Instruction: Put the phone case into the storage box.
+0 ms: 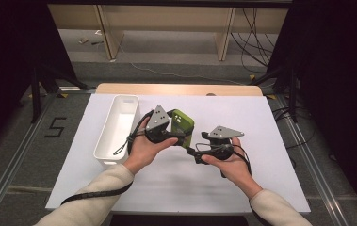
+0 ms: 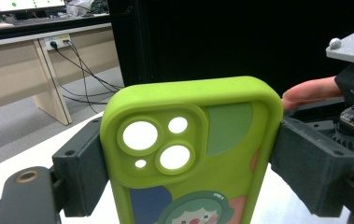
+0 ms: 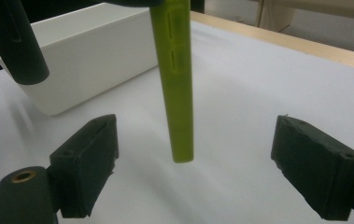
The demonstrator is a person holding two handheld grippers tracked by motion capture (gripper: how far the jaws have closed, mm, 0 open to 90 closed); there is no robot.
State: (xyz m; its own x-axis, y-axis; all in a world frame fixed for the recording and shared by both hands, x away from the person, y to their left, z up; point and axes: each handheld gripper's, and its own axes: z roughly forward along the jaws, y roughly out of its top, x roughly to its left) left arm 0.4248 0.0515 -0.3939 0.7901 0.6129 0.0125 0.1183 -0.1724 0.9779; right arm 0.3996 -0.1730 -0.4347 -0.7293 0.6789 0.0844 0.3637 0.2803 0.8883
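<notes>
High view has the left gripper (image 1: 178,136) clamped across the green case (image 1: 182,123), held up off the table (image 1: 261,122) beside the bin (image 1: 119,123), right gripper (image 1: 199,153) wide open; looks light, rubbery, bendy, so I'd pinch the long edges.

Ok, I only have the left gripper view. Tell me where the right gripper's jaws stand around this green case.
Observer: The right gripper is open, its jaws wide on either side of the green phone case, touching neither.
Operator: Report the case's height.
Observer: Its lower end hangs clear above the white table.
Operator: Name what's nearby.
Observer: A white bin stands beside the left gripper, which clamps the case's sides.
</notes>
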